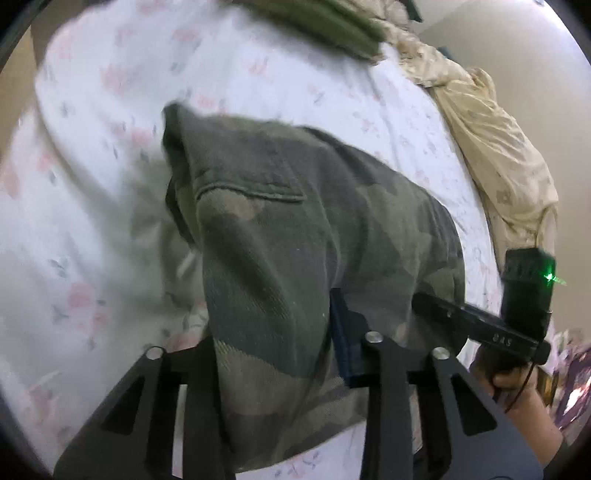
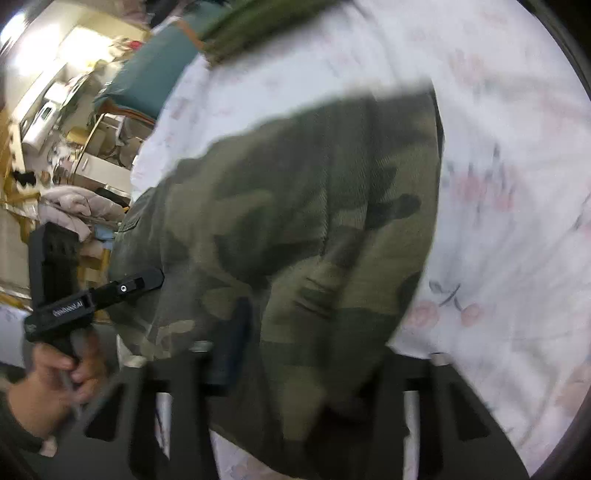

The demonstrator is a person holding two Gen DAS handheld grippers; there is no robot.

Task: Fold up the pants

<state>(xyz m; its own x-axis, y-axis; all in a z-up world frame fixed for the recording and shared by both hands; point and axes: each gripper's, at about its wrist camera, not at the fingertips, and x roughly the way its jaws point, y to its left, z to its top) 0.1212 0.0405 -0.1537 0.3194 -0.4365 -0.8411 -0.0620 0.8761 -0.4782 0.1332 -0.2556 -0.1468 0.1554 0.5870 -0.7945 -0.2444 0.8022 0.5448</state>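
Camouflage pants (image 1: 295, 221) lie bunched on a white floral bed sheet (image 1: 92, 184), with a back pocket facing up. In the left wrist view my left gripper (image 1: 273, 321) is shut on a fold of the pants. The cloth drapes over its left finger, and only the blue right pad (image 1: 341, 325) shows. In the right wrist view the pants (image 2: 295, 203) run up from my right gripper (image 2: 310, 343), which is shut on their near edge. Its right finger is hidden under cloth. Each view also shows the other hand-held gripper (image 1: 424, 306) (image 2: 155, 277) touching the pants' edge.
A folded green garment (image 1: 332, 22) lies at the far end of the bed. A cream blanket (image 1: 491, 140) is heaped along the bed's right side. Left of the bed stand a teal cushion (image 2: 155, 74), a pile of clothes (image 2: 70, 206) and cluttered furniture.
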